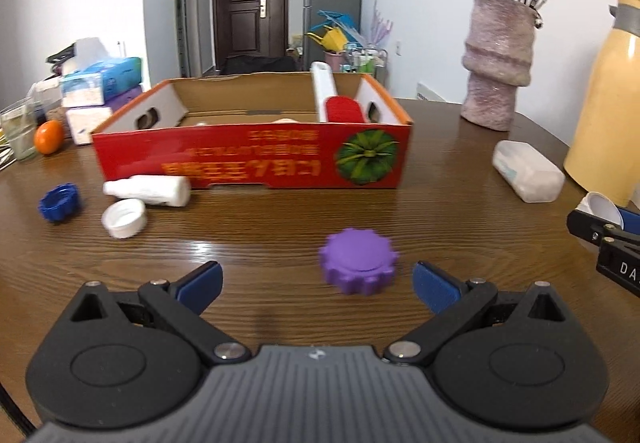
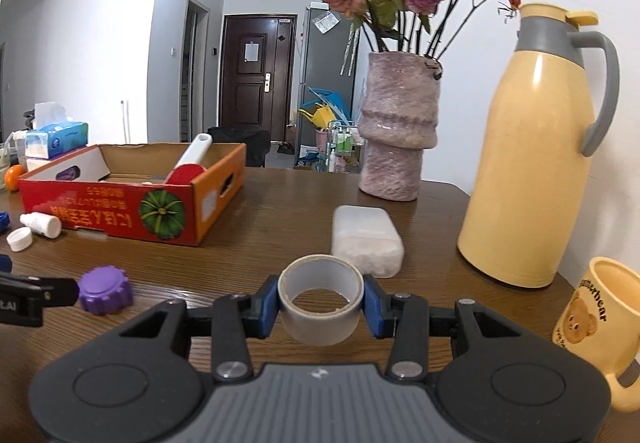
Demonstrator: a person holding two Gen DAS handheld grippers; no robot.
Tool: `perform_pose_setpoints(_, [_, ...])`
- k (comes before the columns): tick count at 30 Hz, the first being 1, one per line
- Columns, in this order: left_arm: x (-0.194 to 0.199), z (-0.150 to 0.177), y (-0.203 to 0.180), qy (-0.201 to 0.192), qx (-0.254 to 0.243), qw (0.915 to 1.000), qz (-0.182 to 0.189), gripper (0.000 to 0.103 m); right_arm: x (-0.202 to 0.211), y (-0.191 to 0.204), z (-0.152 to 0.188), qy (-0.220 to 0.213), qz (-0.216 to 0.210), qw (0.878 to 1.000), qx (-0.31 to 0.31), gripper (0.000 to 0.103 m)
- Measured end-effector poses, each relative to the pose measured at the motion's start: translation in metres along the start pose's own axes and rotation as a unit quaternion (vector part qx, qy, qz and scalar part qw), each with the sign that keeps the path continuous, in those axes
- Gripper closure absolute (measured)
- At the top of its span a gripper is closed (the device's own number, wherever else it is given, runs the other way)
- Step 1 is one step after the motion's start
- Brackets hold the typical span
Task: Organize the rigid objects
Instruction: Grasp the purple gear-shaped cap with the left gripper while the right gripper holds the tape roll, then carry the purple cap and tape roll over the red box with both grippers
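The right claw [image 2: 321,309] points forward and slightly down over the wooden surface [image 2: 280,227], its blue pads pinching a grey tape roll [image 2: 321,305] from both sides, the roll's hole facing up. The left claw [image 1: 316,285] tilts more steeply toward the surface with its fingers spread wide and nothing between them; a purple gear-shaped cap [image 1: 358,261] lies just ahead, nearer its right finger. Farther off stands the red cardboard box [image 1: 256,159], holding a lint roller [image 1: 340,107], with a white bottle [image 1: 150,190] lying against its front
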State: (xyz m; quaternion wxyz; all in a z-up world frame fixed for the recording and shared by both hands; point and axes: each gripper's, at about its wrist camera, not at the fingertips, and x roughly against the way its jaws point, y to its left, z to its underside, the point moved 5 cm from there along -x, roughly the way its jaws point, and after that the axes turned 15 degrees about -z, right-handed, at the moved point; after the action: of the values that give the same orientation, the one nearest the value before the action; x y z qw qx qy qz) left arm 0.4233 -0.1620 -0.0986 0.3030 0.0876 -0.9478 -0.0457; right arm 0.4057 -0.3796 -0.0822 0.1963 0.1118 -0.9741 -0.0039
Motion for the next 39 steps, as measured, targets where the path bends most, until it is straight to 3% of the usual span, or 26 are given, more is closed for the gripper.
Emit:
perform_pose_setpoints(6, [-0.004,0.001,-0.020,0.002,-0.011,0.9999,0.000,0.000,0.001,-0.016,0.002,0.004,0.007,1.000,-0.009,0.061])
perform_pose_setpoints(21, [-0.035,-0.004,-0.032,0.038,0.004,0.9990,-0.026,0.001,-0.005,-0.011,0.009,0.012,0.003,1.000,-0.009,0.061])
perform_pose_setpoints(23, [-0.039,-0.004,-0.032,0.043,0.007,0.9988,-0.023,0.006,-0.006,-0.009,0.010,0.013,0.006,1.000,-0.006,0.061])
perform_pose_setpoints(29, [-0.044,-0.005,-0.038,0.037,-0.009,0.9991,-0.019,0.045,-0.008,-0.005,0.011,0.015,0.015,1.000,0.003,0.061])
perform_pose_setpoints(39, [-0.040,-0.008,-0.036,0.027,-0.012,0.9995,-0.008,0.048,-0.007,-0.001,0.010,0.006,0.031,0.999,-0.012,0.061])
